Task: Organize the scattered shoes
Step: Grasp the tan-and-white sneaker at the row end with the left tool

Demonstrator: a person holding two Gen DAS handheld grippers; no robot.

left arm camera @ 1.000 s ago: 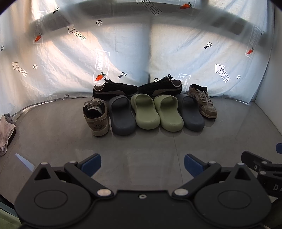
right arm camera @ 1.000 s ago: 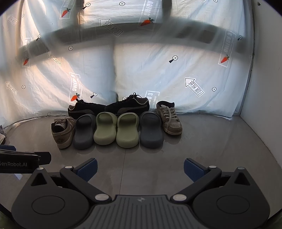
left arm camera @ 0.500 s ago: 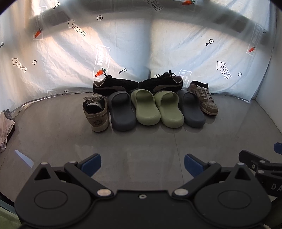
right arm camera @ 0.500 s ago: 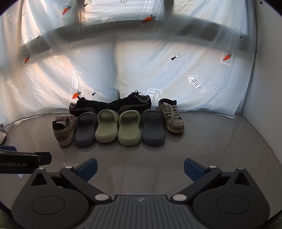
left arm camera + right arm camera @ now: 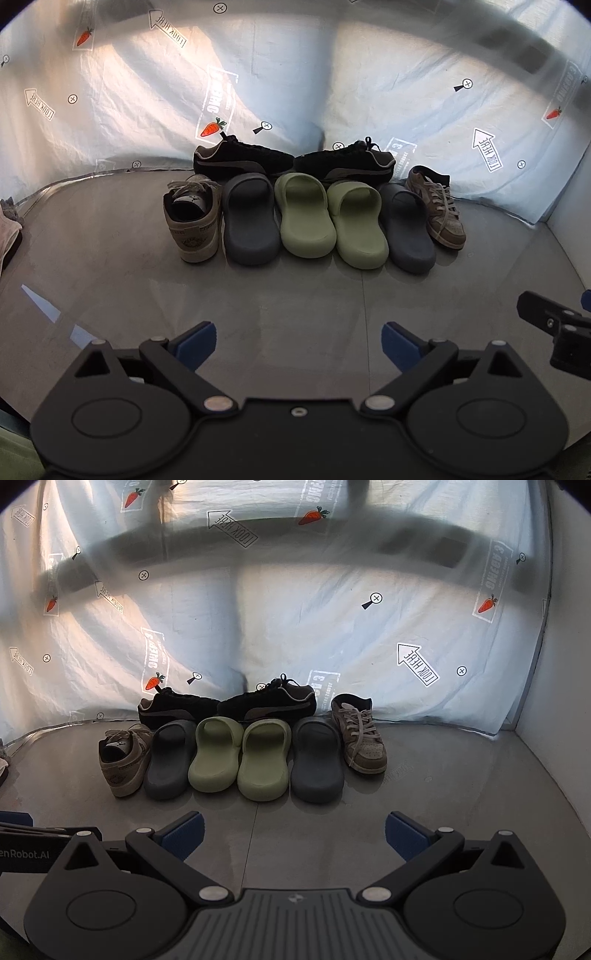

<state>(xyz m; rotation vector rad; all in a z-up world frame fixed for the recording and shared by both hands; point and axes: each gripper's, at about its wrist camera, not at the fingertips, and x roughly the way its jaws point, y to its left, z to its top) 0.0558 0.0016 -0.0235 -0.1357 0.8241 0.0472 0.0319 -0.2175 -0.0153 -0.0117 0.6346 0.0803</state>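
Green slides (image 5: 328,218), toes toward camera.

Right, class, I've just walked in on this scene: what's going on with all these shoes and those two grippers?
A person holds a gripper in each hand; the left gripper and right gripper are both open, holding nothing, short of the shoes. On the floor, two green slides sit between two dark grey slides, with a tan sneaker at each end. Two black sneakers lie behind, against the printed sheet.
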